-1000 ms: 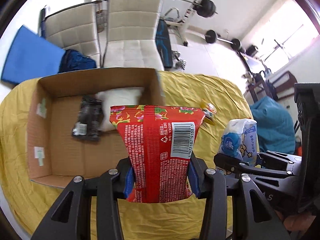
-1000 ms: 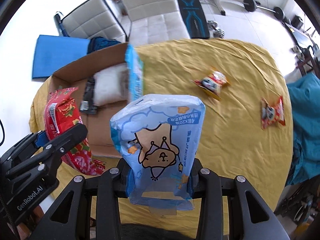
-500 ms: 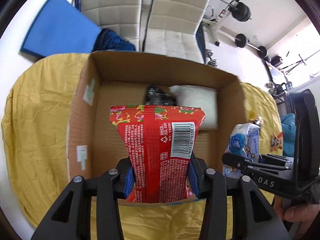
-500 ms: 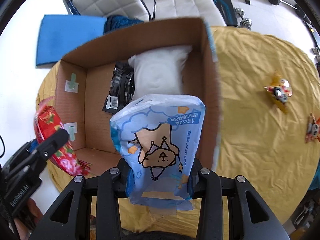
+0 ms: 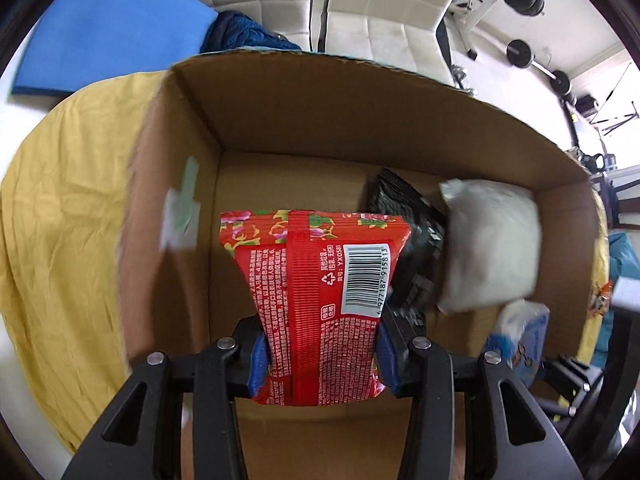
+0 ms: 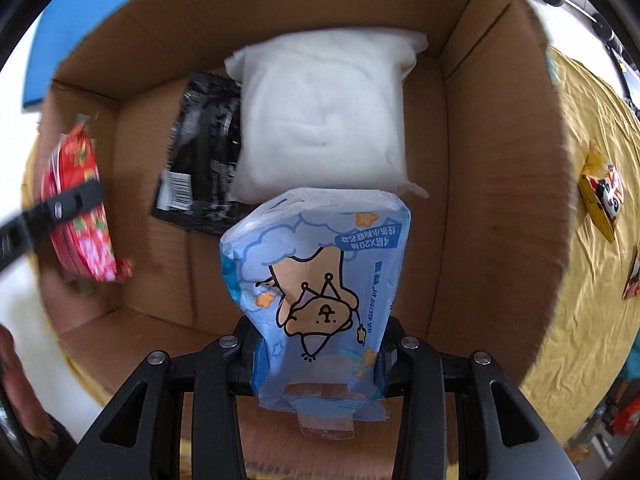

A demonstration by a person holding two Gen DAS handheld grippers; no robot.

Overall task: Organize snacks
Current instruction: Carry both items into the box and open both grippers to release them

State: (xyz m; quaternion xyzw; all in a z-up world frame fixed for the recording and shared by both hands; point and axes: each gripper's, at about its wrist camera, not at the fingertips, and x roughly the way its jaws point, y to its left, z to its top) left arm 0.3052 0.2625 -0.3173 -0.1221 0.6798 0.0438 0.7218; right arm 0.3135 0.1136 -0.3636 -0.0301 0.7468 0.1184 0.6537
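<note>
Clamping a red snack pack [image 5: 320, 304] at lower centre of the left wrist view, the left gripper [image 5: 320, 360] has its fingers [image 5: 256, 360] pressed on both sides of the pack's lower end; barcode faces the camera. The pack hangs over the open cardboard box [image 5: 280, 128], w/ the box floor behind it. Left of the box, yellow cloth [image 5: 60, 220] covers the table. Inside the box, right of the red pack, lies a black packet [image 5: 416, 240], then a white pouch [image 5: 492, 248] just beside it, touching. At lower right, a bit of the blue pack [image 5: 520, 336] shows.

Right wrist view, left to right: red pack at left edge w/ a black finger of the left gripper across it, over the box's left wall. Black packet [image 6: 204, 156] lies flat on the box floor, white pouch [image 6: 324, 112] next to it, edges overlapping. Lower centre: right gripper [image 6: 320, 356] w/ fingers [image 6: 260, 360] shut tight on the blue pack [image 6: 316, 288], cartoon bear print upside down, held over the box interior [image 6: 480, 200]. Far right, outside the box, two small snack packs [image 6: 600, 196] lie on the yellow cloth [image 6: 580, 320], apart from each other.
</note>
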